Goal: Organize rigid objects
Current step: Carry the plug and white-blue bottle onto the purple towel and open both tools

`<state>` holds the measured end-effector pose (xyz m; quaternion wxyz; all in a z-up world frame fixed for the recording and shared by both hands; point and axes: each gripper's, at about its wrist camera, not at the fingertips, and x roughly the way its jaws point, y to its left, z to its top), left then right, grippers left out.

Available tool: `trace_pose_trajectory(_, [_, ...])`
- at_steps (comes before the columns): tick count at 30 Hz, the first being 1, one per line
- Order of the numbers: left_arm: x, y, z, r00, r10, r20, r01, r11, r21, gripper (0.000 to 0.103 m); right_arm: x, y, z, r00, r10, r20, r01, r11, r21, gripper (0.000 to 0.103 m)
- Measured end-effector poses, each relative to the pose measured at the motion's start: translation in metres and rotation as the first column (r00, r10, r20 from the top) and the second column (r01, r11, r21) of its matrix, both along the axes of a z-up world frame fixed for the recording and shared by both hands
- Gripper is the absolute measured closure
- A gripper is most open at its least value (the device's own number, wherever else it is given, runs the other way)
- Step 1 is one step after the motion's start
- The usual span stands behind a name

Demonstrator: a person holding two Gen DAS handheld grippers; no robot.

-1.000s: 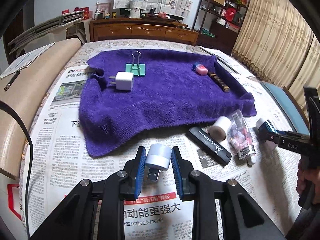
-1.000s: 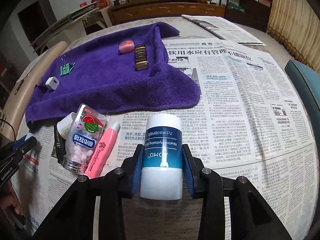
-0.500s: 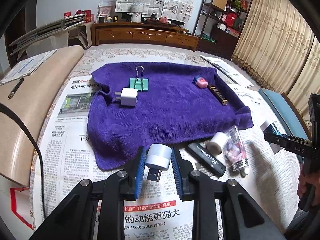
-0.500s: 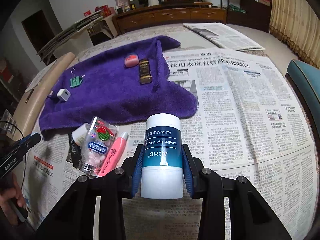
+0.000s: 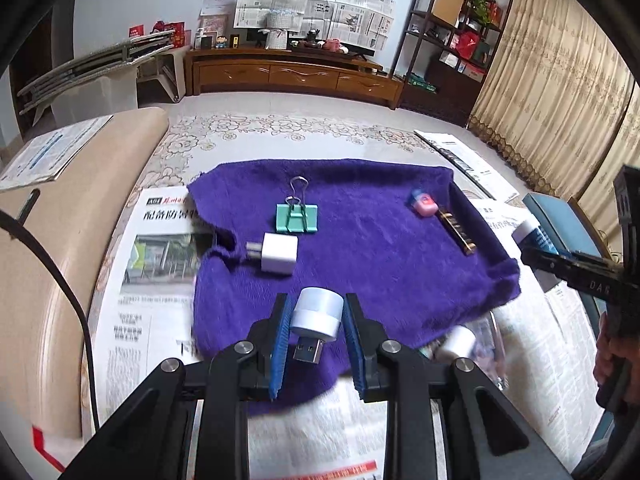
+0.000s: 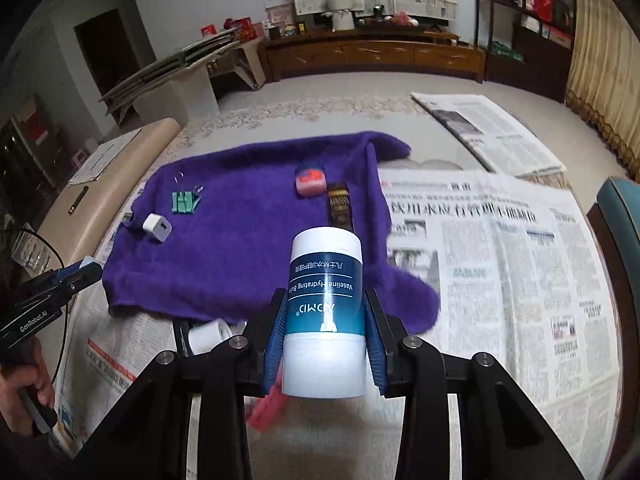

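My left gripper [image 5: 315, 322] is shut on a small white USB night light [image 5: 317, 314], its plug pointing back at the camera, held above the near edge of the purple towel [image 5: 380, 256]. On the towel lie a green binder clip [image 5: 297, 218], a white charger cube [image 5: 279, 254], a pink eraser [image 5: 423, 204] and a dark brown bar [image 5: 458, 231]. My right gripper [image 6: 325, 322] is shut on a white and blue balm jar [image 6: 325, 300], lifted over the towel's [image 6: 240, 248] near right part. The right gripper also shows at the right edge of the left wrist view [image 5: 576, 268].
Newspaper [image 6: 500, 264] covers the table around the towel. A white roll [image 6: 210, 334], a candy bottle [image 5: 486, 336] and a pink tube [image 6: 266, 408] lie near the towel's front edge, partly hidden. A beige cushion [image 5: 60, 248] runs along the left. A teal chair [image 6: 620, 216] stands at the right.
Both grippers have risen and drawn back with their objects, so more of the room shows. The loose items by the towel's front edge have slipped behind the fingers.
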<state>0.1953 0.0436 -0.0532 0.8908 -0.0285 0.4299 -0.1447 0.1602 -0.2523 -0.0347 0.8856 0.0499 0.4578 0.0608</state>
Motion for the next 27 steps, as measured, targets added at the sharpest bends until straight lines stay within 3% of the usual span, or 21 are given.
trace_pose_trajectory(12, [0.041,-0.004,-0.029,0.998,-0.023,-0.065,0.026,0.999,0.044,0.078,0.073,0.025,-0.023,0.994,0.093,-0.051,-0.095,0.995,-0.029,0.067])
trace_pose_trajectory(27, [0.054,-0.014,-0.043,0.990,-0.083,-0.118,0.102,0.982,0.159,0.078,0.103,0.045,-0.062,0.978,0.160,-0.131,-0.174,0.979,-0.104,0.067])
